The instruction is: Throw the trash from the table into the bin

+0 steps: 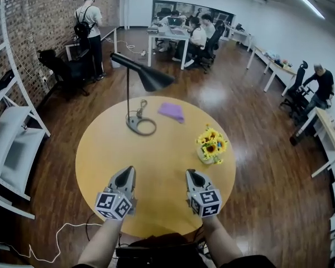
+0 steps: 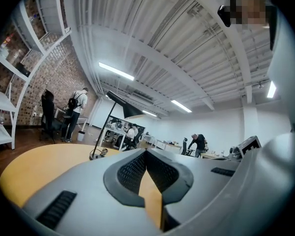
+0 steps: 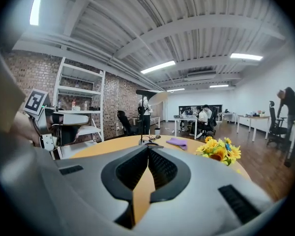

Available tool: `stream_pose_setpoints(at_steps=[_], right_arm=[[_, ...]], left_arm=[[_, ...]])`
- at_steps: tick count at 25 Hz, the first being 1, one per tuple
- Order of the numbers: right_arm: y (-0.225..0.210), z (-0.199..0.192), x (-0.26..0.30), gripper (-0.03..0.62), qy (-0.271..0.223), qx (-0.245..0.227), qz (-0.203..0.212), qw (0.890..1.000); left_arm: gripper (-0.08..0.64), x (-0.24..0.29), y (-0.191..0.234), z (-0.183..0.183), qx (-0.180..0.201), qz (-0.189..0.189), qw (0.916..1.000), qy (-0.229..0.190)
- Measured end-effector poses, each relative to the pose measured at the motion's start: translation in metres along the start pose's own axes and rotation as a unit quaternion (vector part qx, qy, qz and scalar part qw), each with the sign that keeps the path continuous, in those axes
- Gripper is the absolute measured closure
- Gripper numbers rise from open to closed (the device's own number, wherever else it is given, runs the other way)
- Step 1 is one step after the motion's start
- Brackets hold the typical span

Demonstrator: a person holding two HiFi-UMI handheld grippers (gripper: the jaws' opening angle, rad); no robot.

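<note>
A crumpled purple piece of trash lies on the far side of the round wooden table; the right gripper view shows this purple trash beyond my jaws. My left gripper hovers over the table's near edge, shut with nothing in it, and its tips meet. My right gripper hangs beside it, also shut and empty. Both are well short of the trash. No bin shows in any view.
A black desk lamp stands at the table's far left, its shade over the top. A vase of yellow flowers sits at the right. White shelves stand to the left. People work at desks far behind.
</note>
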State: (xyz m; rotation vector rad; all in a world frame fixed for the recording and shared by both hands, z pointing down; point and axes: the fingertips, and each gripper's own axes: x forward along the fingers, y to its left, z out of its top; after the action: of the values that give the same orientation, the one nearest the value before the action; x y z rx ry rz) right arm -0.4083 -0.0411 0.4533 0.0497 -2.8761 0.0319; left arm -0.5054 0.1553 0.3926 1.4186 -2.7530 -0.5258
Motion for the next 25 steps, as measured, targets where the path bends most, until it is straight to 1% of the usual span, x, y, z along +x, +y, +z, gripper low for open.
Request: stream_pose_setpoints(at_steps=[1,2,6,7,8,10,11,13,17,18,21,25], right_arm=[[-0.005,-0.005,-0.002,0.579,0.005,0.004,-0.004,1.0],[-0.01,-0.009,-0.005,0.544,0.01,0.007,-0.009,1.0],[-0.036,-0.034,-0.019,0.529,0.035,0.007,-0.038,0.999],[-0.041,-0.043,-0.023,0.472,0.047,0.006,-0.042,0.998],[-0.044,-0.051,-0.026,0.43,0.062,0.002,-0.044,0.997],[-0.048,-0.07,-0.031,0.358,0.099,-0.023,-0.048,0.994],[-0.05,-0.079,-0.033,0.334,0.119,-0.042,-0.051,0.991],[-0.053,-0.098,-0.036,0.302,0.156,-0.077,-0.055,0.983],[-0.06,-0.127,-0.035,0.302,0.204,-0.106,-0.059,0.971],[-0.061,-0.133,-0.033,0.302,0.218,-0.12,-0.058,0.967],[-0.063,-0.144,-0.023,0.302,0.259,-0.185,-0.048,0.947],[-0.066,-0.164,-0.006,0.302,0.301,-0.236,-0.038,0.923]], left_arm=[[0.56,0.004,-0.004,-0.005,0.0,-0.006,1.0,0.006],[0.56,0.009,-0.008,-0.01,-0.001,-0.012,0.9998,0.012],[0.56,0.027,-0.031,-0.033,-0.001,-0.047,0.9981,0.041],[0.56,0.032,-0.039,-0.039,0.001,-0.059,0.9971,0.049],[0.56,0.036,-0.047,-0.044,0.002,-0.071,0.9958,0.059],[0.56,0.044,-0.06,-0.056,0.002,-0.092,0.9927,0.078],[0.56,0.046,-0.066,-0.062,0.0,-0.1,0.9913,0.086],[0.56,0.05,-0.076,-0.073,-0.003,-0.112,0.9887,0.1],[0.56,0.051,-0.089,-0.094,-0.001,-0.13,0.983,0.129],[0.56,0.052,-0.089,-0.098,-0.001,-0.131,0.982,0.136],[0.56,0.054,-0.087,-0.112,-0.004,-0.13,0.9791,0.156],[0.56,0.05,-0.082,-0.124,-0.014,-0.12,0.9766,0.177]])
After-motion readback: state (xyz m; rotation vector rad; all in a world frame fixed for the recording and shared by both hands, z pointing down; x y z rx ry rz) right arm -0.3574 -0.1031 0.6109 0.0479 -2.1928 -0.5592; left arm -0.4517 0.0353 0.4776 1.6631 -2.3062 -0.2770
